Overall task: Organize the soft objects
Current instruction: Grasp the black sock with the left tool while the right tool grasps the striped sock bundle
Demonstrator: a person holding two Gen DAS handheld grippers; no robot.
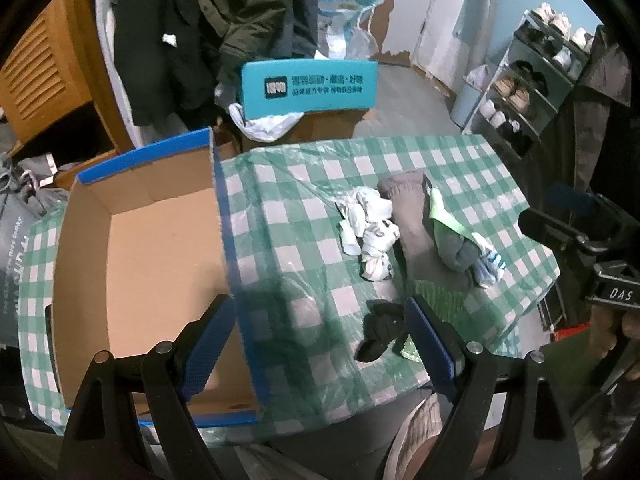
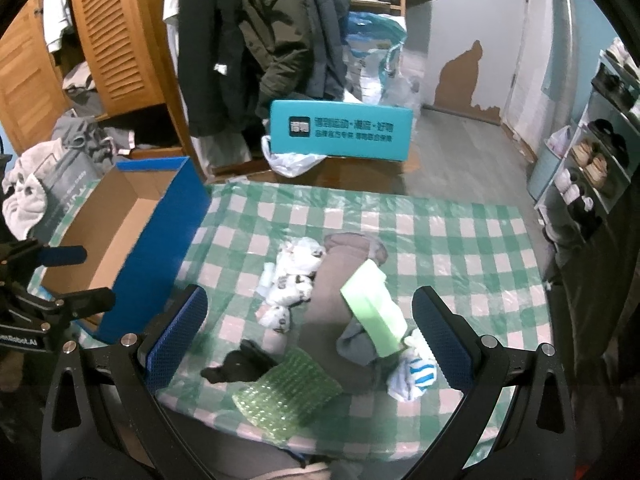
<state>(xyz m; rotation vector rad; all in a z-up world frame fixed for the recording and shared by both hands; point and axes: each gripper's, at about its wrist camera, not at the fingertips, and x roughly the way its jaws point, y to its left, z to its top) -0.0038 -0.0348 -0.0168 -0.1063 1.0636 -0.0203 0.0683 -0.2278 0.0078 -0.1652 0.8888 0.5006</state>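
A heap of soft items lies on the green-checked table [image 2: 460, 232]: white printed socks [image 2: 294, 284], a long brown sock [image 2: 332, 292], a light green cloth [image 2: 374, 312], a grey sock [image 2: 356, 346], a blue-striped white sock [image 2: 412, 376], a black sock [image 2: 236, 366] and a green bubble-wrap pad [image 2: 286, 394]. An empty blue cardboard box [image 1: 160, 272] stands at the table's left. My left gripper [image 1: 318, 344] hangs open over the box's right wall [image 1: 232, 248], the black sock [image 1: 380, 330] near its right finger. My right gripper [image 2: 310, 336] is open above the heap, holding nothing.
A teal box [image 2: 340, 130] and a white plastic bag [image 2: 292, 162] sit beyond the table's far edge. Dark coats [image 2: 260, 32] hang behind, by a wooden louvred cabinet [image 2: 112, 40]. A shoe rack [image 2: 592, 160] stands at the right. Laundry is piled at the left [image 2: 76, 136].
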